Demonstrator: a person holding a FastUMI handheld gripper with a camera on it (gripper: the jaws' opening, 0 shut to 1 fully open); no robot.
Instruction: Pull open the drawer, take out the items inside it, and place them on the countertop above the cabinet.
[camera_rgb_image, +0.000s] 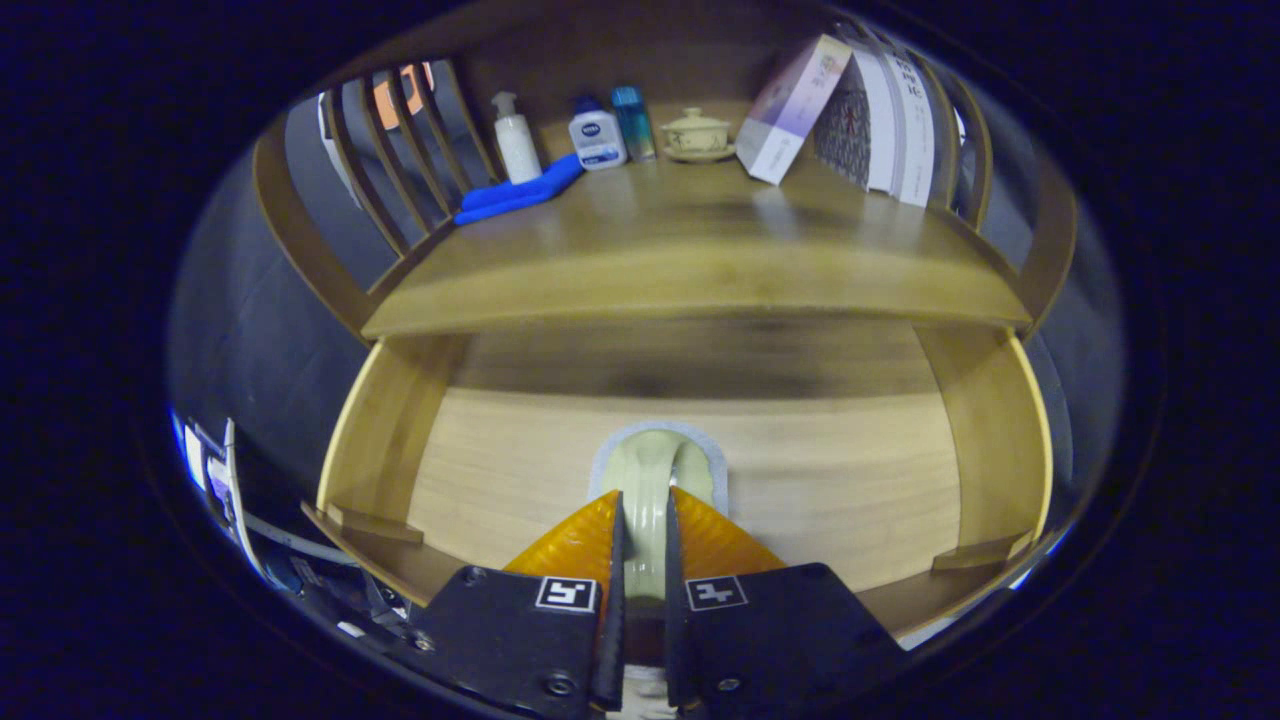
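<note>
The gripper (642, 520) reaches down into the open drawer (830, 480), its fingers closed narrowly on a pale green roll of tape (655, 470) that stands on edge between them above the drawer's light wooden floor. Beyond, the countertop (690, 260) juts over the drawer. At its back stand a blue cloth (515, 195), a white pump bottle (515, 140), two small bottles (612, 130), a lidded cup (697, 133) and leaning books (850, 110).
</note>
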